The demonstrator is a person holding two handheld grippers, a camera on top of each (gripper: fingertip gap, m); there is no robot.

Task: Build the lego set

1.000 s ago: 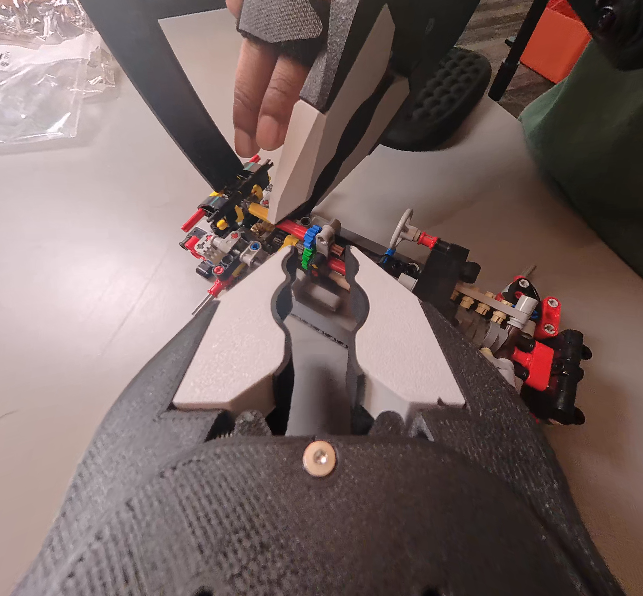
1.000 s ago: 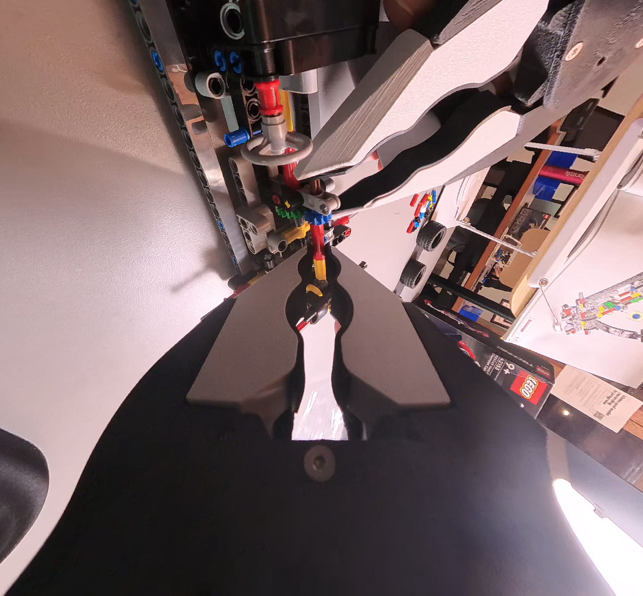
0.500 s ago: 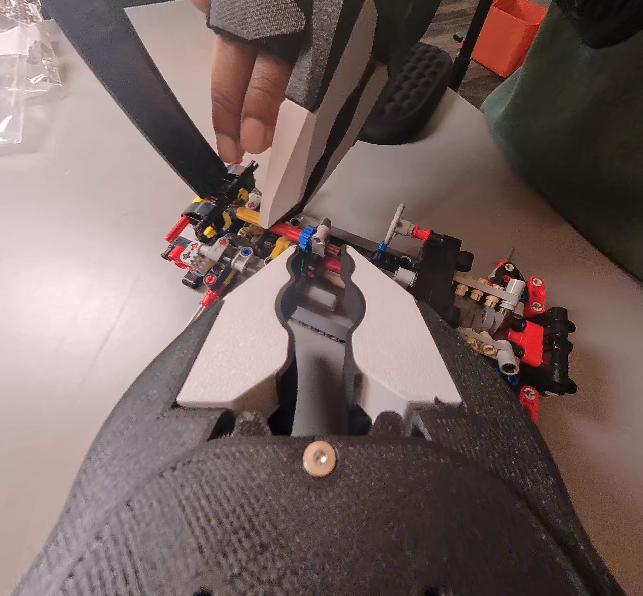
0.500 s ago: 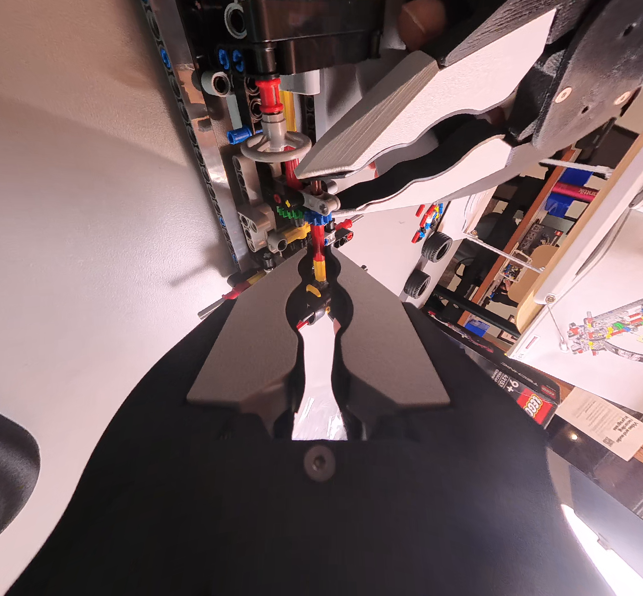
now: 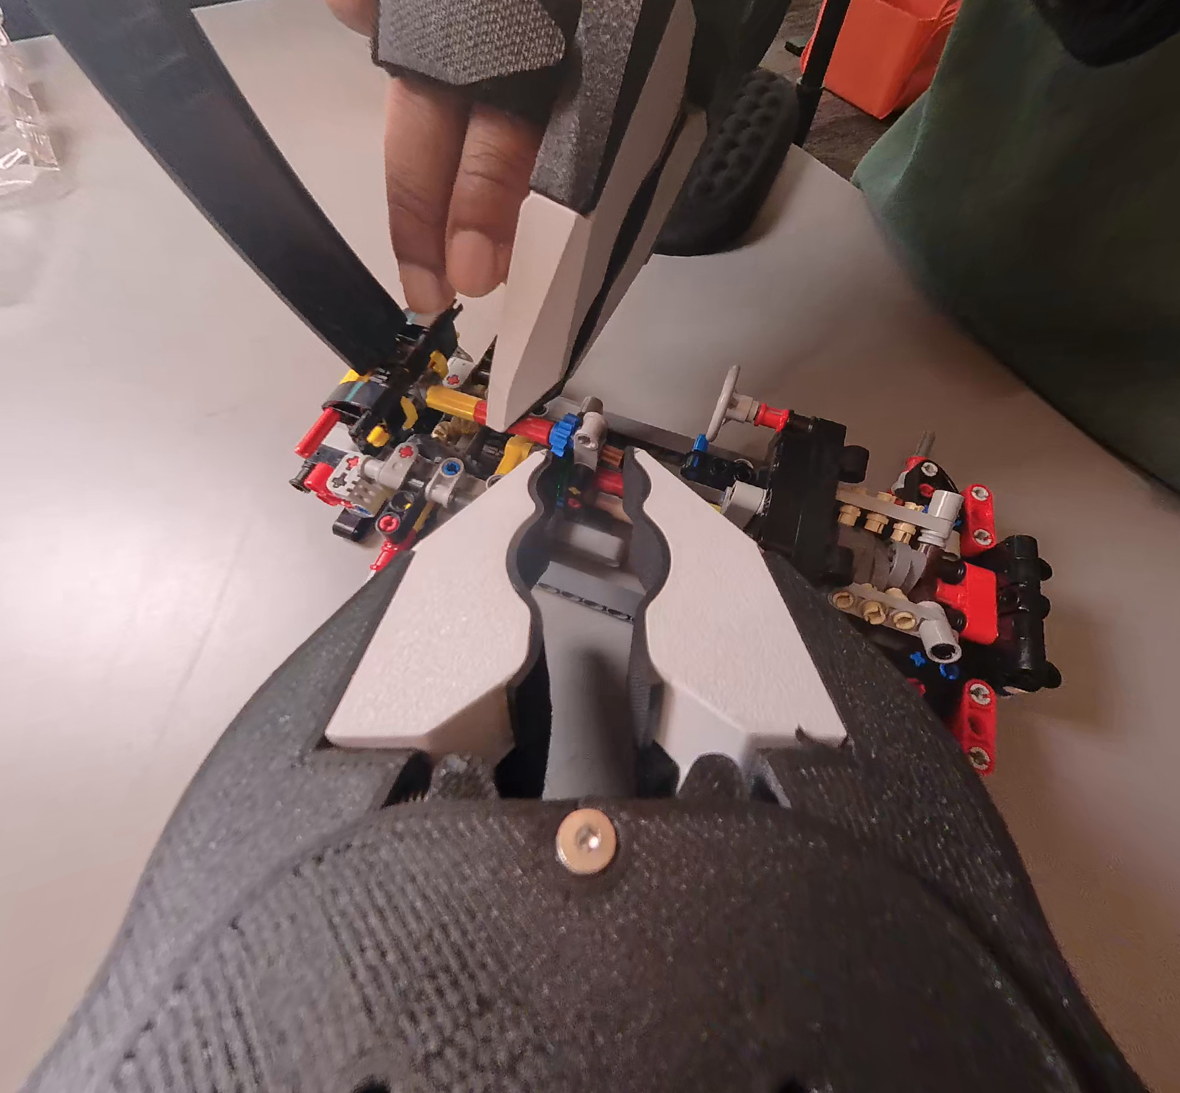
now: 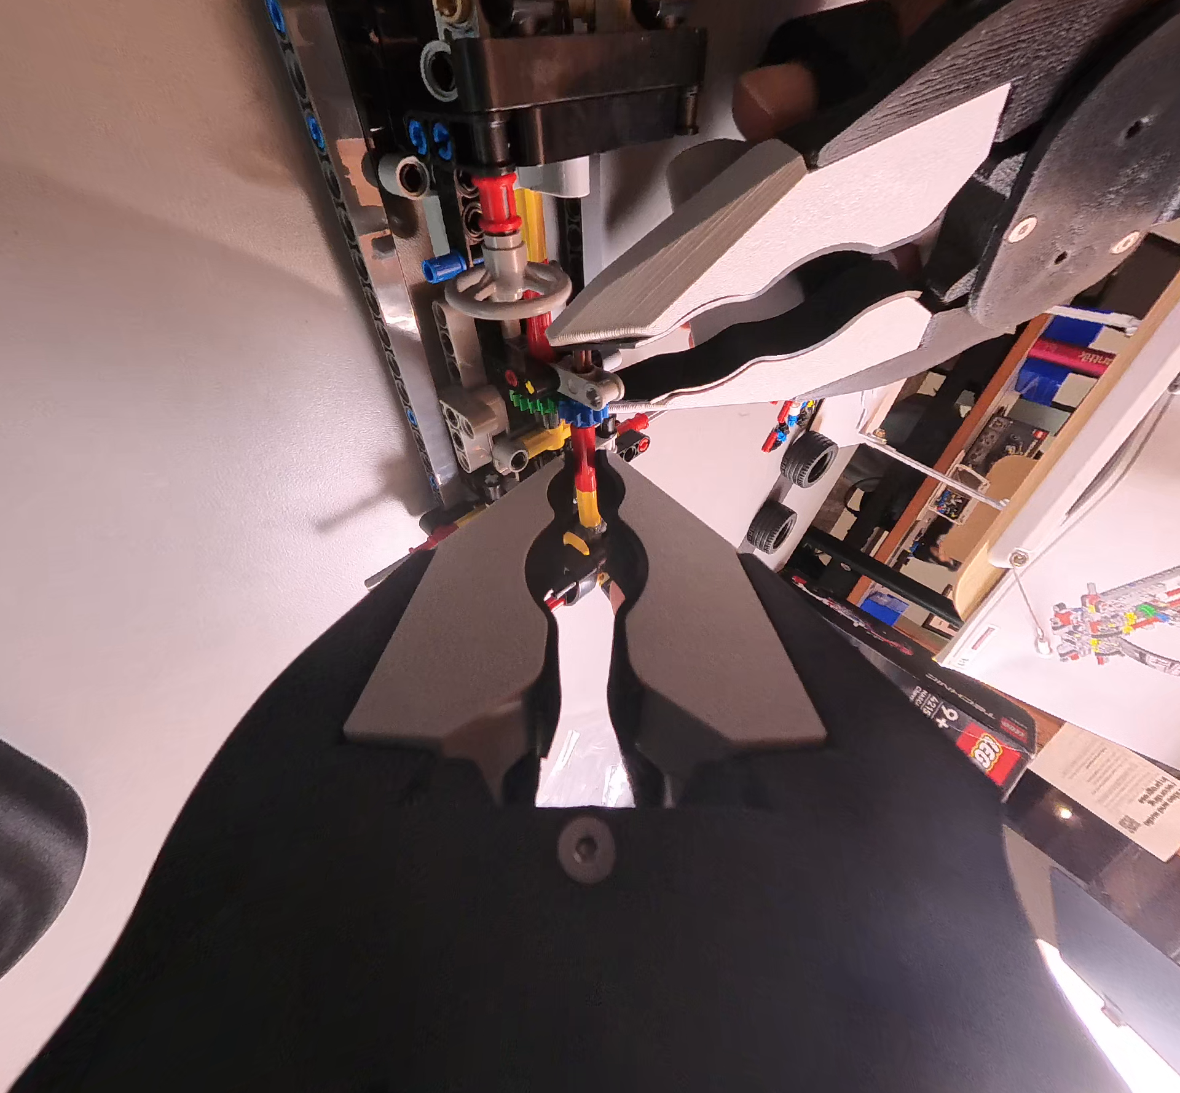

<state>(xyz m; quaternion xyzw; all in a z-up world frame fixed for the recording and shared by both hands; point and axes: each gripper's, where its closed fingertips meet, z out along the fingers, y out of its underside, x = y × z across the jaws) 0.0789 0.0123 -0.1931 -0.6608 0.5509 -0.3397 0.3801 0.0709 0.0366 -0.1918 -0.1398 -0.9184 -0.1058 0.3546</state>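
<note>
A partly built lego vehicle chassis (image 5: 804, 488) of black, grey, red and yellow parts lies on the pale table (image 5: 159, 552). It also shows in the right wrist view (image 6: 574, 86). My left gripper (image 5: 587, 465) is shut across the chassis middle, next to a blue gear (image 5: 562, 433) and a grey connector (image 5: 590, 433). In the right wrist view the left gripper (image 6: 587, 373) reaches in from the right. My right gripper (image 6: 584, 469) is shut on the red and yellow axle (image 6: 584, 481) at the front end. In the left wrist view the right gripper (image 5: 517, 417) comes down from above, held by a hand (image 5: 447, 188).
A big black tyre (image 5: 734, 169), an orange bin (image 5: 887, 34) and green cloth (image 5: 1053, 232) are at the back right. Plastic bags (image 5: 25, 124) lie far left. Two small wheels (image 6: 808, 459), the set's box (image 6: 977, 730) and an instruction booklet (image 6: 1117, 615) lie to the right.
Both grippers keep their hold. The left gripper has tilted a little, and the chassis sits slightly lower and to the right in the left wrist view.
</note>
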